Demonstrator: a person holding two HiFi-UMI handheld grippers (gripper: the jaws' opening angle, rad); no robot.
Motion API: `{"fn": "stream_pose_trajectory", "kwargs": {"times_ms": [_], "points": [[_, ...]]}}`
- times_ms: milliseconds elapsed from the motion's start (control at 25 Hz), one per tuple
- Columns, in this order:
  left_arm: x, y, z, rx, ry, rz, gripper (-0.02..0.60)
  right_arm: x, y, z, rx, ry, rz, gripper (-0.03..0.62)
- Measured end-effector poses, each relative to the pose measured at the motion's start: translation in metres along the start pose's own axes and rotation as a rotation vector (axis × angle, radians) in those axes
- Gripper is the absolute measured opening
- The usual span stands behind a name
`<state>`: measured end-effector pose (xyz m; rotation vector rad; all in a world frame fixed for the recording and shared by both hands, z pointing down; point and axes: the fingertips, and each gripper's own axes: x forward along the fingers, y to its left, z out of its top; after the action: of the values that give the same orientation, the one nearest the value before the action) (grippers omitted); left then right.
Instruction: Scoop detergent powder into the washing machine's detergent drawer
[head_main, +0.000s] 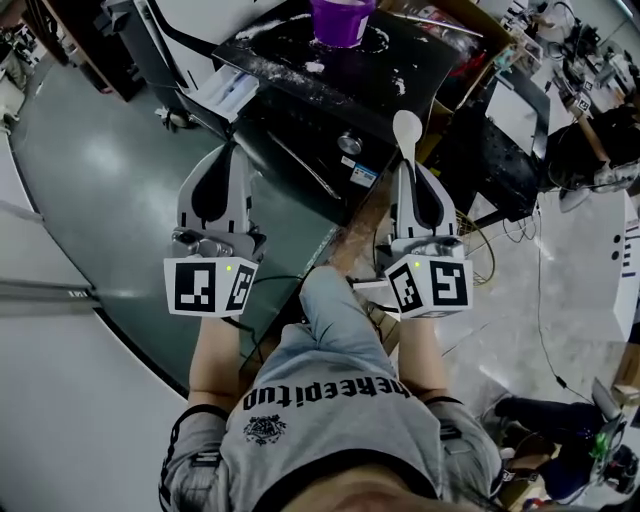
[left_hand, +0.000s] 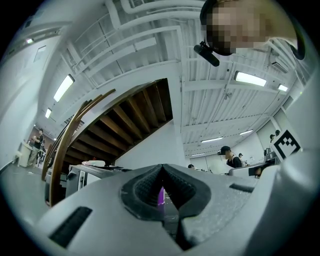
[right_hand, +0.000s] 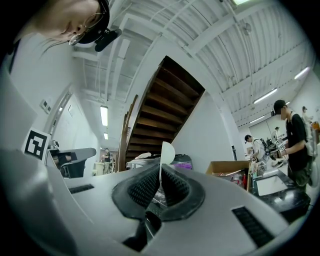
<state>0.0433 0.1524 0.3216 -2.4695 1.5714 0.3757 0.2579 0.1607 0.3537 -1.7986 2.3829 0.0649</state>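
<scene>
My right gripper (head_main: 408, 168) is shut on the handle of a white scoop (head_main: 407, 128), whose bowl sticks out past the jaws toward the washing machine's black top (head_main: 300, 60). In the right gripper view the scoop (right_hand: 166, 152) stands edge-on between the pads, with no powder that I can make out. A purple detergent tub (head_main: 341, 20) stands on the machine, white powder spilled around it. The white detergent drawer (head_main: 232, 92) is pulled out at the machine's left. My left gripper (head_main: 232, 150) is held just short of the drawer, shut with nothing in it, jaws closed (left_hand: 162, 176).
A cardboard box (right_hand: 227, 167) sits to the right of the machine, with black equipment and cables (head_main: 500, 150) on the floor beyond. Several people stand at benches in the background (right_hand: 292, 135). A wooden staircase (right_hand: 160, 105) rises behind. The person's knee (head_main: 330, 300) is between the grippers.
</scene>
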Motion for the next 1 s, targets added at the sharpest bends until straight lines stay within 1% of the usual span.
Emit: {"fn": "stream_pose_trajectory", "kwargs": {"times_ms": [160,400,800,1000], "points": [[0.008,0.007,-0.005,0.001,0.006,-0.008,0.005,0.013,0.001,-0.003,-0.004,0.000,-0.002,0.008],[0.035,0.026,-0.013,-0.006,0.009,-0.023,0.005,0.044,-0.001,-0.008,-0.003,0.008,-0.014,0.008],[0.099,0.067,-0.038,-0.030,0.004,-0.053,0.005,0.119,-0.009,-0.014,-0.022,0.012,-0.029,0.008],[0.140,0.091,-0.044,-0.027,0.009,-0.069,0.005,0.165,-0.020,-0.014,0.000,0.015,-0.051,0.008]]}}
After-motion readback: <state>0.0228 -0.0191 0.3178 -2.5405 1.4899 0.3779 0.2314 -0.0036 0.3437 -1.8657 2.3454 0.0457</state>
